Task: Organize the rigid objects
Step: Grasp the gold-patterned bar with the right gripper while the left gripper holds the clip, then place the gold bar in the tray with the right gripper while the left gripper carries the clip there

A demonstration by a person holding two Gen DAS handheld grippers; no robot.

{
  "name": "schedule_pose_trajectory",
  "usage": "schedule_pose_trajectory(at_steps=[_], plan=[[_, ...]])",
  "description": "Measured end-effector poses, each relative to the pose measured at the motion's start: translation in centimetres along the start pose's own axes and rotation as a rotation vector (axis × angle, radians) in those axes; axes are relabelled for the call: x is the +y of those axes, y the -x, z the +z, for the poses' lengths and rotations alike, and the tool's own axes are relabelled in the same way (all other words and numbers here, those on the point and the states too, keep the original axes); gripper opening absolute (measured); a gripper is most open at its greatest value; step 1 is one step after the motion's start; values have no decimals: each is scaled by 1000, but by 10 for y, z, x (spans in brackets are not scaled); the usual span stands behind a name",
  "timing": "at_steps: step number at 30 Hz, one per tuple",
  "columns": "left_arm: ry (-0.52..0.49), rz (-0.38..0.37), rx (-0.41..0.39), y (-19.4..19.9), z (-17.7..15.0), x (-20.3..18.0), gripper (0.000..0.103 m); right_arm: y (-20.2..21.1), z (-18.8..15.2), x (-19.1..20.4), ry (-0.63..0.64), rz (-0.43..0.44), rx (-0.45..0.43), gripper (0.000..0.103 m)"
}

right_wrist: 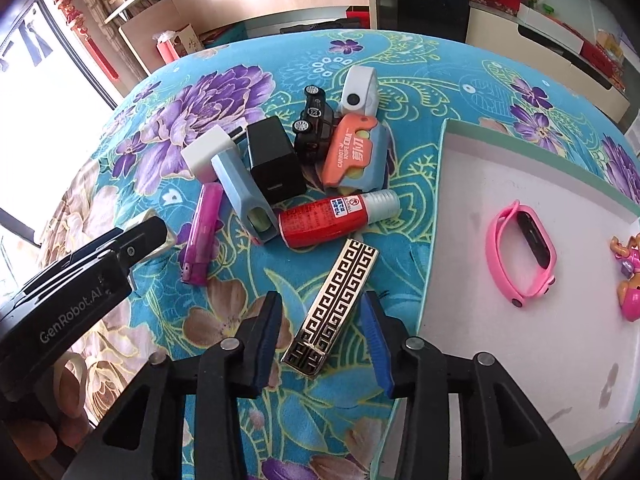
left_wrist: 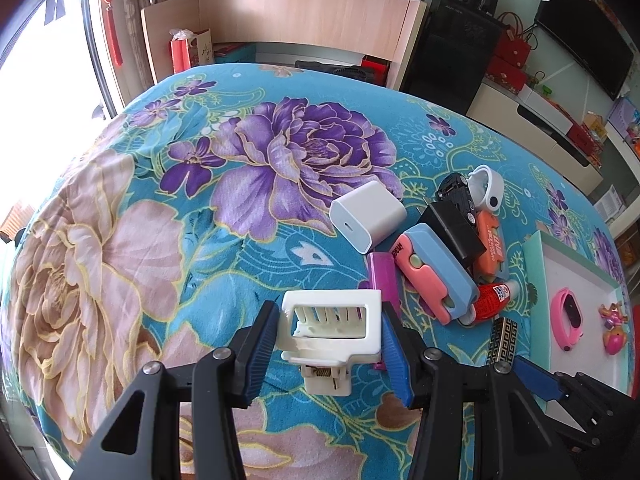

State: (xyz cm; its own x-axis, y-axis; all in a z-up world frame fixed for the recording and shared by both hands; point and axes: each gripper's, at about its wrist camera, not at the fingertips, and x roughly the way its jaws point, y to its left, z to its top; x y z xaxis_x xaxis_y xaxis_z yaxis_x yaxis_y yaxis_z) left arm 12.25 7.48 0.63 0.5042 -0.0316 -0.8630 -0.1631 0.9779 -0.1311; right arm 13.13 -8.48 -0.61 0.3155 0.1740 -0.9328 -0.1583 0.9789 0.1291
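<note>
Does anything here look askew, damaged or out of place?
Nothing looks damaged or spilled. The unsorted items sit in a jumble: the black charger leans on the blue case, and the toy car lies tipped on its side. Only the pink band and a small figure lie in the tray.

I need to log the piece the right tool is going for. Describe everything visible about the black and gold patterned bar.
The black and gold patterned bar is a flat, slim rectangular piece, glossy like metal, its top covered in a gold Greek-key maze on black. It lies flat on the floral cloth, running diagonally, far end toward the red bottle, beside the tray's teal rim. Its near end sits between the fingers of the right tool; a gap shows on both sides.
</note>
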Motion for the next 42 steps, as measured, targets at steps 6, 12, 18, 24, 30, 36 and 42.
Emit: schedule_pose_trajectory(at_steps=[6,12,18,24,30,36,42], plan=[[-3,19,28,-11,-2,0,53,-5,-1,7,23,23,10,34],[-8,13,46,-21,-4,-2,53,-11,-2,13,39,3,13,31],[-13,29,60,-30,-6,-3,54,-16,-1,16,46,-15,14,31],[-16,36,57,-30,-6,-3,54,-17,-1,18,54,-28,8,31],[-1,70,13,-17,-1,2,54,-10,0,8,24,-11,-13,21],[5,59,-40,2,3,2,54,1,1,4,12,14,-45,21],[-13,12,-106,27,9,-7,54,29,2,-7,-20,41,-121,21]])
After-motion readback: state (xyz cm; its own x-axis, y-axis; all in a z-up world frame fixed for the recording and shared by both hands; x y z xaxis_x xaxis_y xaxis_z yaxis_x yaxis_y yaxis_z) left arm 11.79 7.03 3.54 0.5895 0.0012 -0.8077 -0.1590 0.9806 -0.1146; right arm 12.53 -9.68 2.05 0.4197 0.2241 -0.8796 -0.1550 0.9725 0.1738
